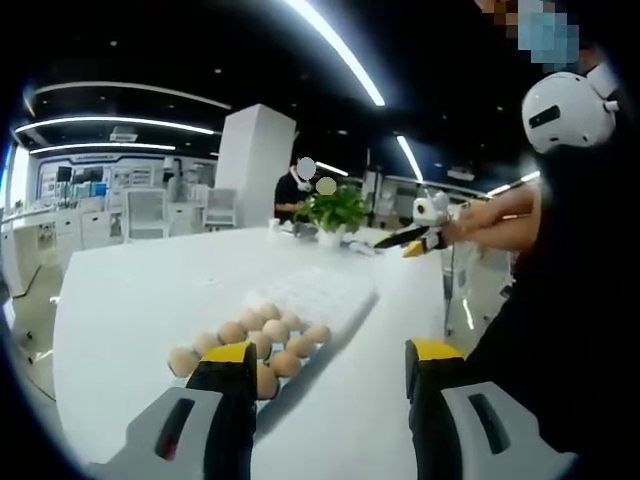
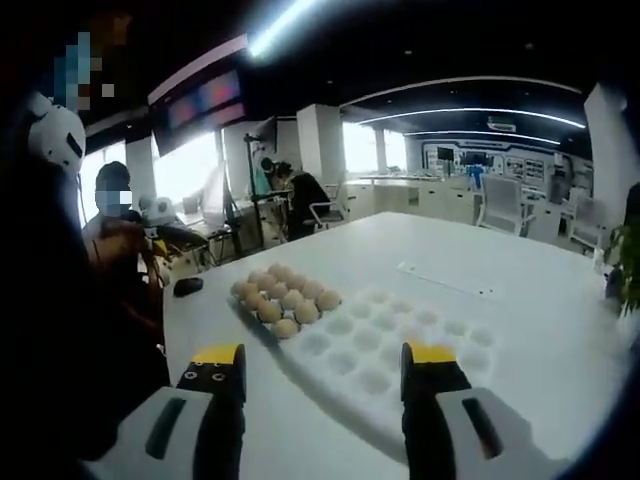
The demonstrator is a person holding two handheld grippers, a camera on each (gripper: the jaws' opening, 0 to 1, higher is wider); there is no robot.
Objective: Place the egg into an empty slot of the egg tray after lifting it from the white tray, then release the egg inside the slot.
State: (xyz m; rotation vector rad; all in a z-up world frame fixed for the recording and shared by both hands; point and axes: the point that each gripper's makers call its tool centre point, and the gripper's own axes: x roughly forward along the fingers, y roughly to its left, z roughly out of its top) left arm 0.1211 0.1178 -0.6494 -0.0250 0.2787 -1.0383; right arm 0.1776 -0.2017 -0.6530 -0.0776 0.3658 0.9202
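A white egg tray (image 1: 325, 292) lies on the white table, with several brown eggs (image 1: 262, 335) clustered at its near end in the left gripper view. My left gripper (image 1: 330, 358) hovers just in front of that end, open, with nothing between its yellow-tipped jaws. In the right gripper view the same tray (image 2: 385, 352) shows many empty slots close by and the eggs (image 2: 287, 296) at its far left end. My right gripper (image 2: 322, 360) is open and empty above the empty slots. It also appears at the right of the left gripper view (image 1: 408, 238), held in a hand.
A potted plant (image 1: 337, 210) stands at the table's far end. A small dark object (image 2: 187, 286) lies near the table edge beside the eggs. A flat white strip (image 2: 445, 280) lies beyond the tray. The person's dark body (image 1: 560, 330) stands close at the right. Office chairs and desks are behind.
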